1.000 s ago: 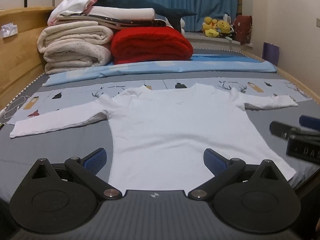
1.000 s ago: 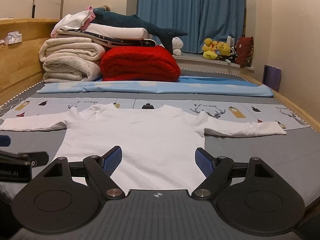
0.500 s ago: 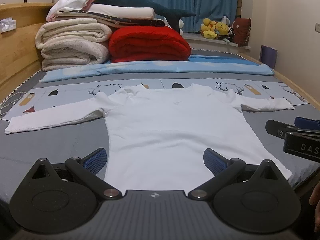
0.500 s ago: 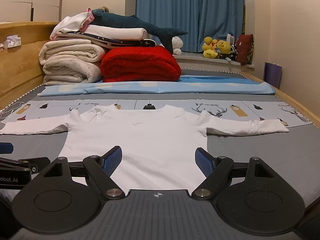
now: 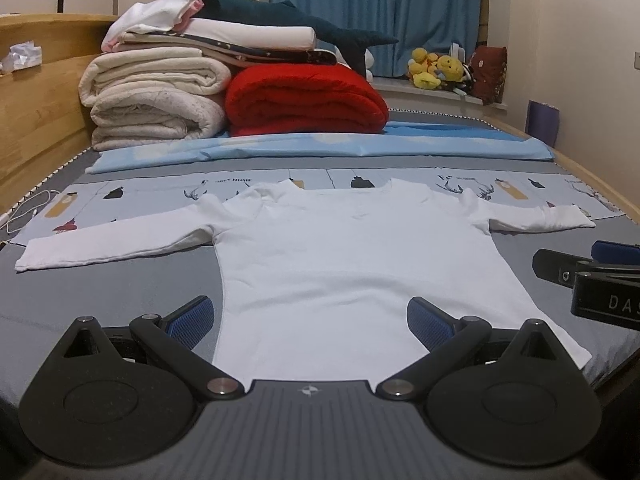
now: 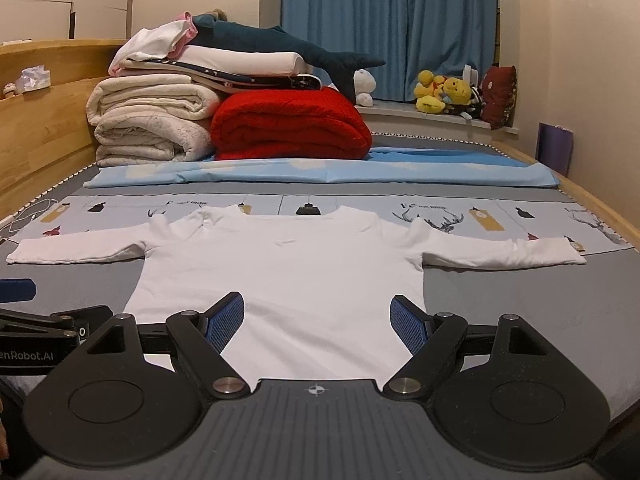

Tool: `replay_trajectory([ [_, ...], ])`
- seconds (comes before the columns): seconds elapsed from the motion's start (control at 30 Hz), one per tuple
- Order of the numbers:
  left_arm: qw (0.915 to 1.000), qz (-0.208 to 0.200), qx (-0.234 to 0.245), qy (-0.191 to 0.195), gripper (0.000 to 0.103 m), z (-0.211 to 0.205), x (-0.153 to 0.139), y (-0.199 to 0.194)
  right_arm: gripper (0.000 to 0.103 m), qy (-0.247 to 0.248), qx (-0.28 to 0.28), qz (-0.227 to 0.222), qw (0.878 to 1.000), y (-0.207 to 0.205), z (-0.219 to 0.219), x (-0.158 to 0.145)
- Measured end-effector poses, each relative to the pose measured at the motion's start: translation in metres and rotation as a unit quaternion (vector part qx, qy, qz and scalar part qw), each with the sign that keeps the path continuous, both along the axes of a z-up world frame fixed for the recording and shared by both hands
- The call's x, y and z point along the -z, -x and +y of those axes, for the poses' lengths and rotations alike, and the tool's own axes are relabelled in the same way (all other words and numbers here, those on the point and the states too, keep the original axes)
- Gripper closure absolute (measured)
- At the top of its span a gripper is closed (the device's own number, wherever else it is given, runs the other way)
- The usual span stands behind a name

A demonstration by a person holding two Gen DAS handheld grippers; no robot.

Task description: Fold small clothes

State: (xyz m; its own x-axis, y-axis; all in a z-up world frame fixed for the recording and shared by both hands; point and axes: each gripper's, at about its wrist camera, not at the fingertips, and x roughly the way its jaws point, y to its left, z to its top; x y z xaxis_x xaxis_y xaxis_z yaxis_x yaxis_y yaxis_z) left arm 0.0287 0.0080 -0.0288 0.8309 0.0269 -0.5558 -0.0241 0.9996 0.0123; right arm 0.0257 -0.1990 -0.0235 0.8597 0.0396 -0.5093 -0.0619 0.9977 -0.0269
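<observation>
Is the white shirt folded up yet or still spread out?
Spread out. The white shirt lies flat on the bed, both sleeves stretched sideways.

A plain white long-sleeved top [image 5: 348, 280] lies on a grey bed sheet [image 5: 120, 280] banded with a pale blue strip of black deer and lantern prints [image 6: 436, 216], below a red blanket [image 5: 304, 100], cream quilts [image 5: 152, 96] and blue curtains [image 6: 392, 24].

Shirt [image 5: 344, 264] flat on bed [image 5: 120, 304], folded blankets [image 5: 240, 100] behind it.
</observation>
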Motion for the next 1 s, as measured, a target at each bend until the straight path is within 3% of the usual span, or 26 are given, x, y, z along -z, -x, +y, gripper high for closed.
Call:
replay_trajectory([
  [0.2,0.9998,0.009,-0.002,0.015,0.0,0.0038,0.0012,-0.0016,0.022,0.001,0.0,-0.001,1.0,0.0007,0.0,-0.0004],
  [1.0,0.9998,0.01,0.01,0.017,0.0,0.0041,-0.0007,-0.0018,0.024,-0.001,0.005,0.004,1.0,-0.0007,-0.0003,-0.0011],
])
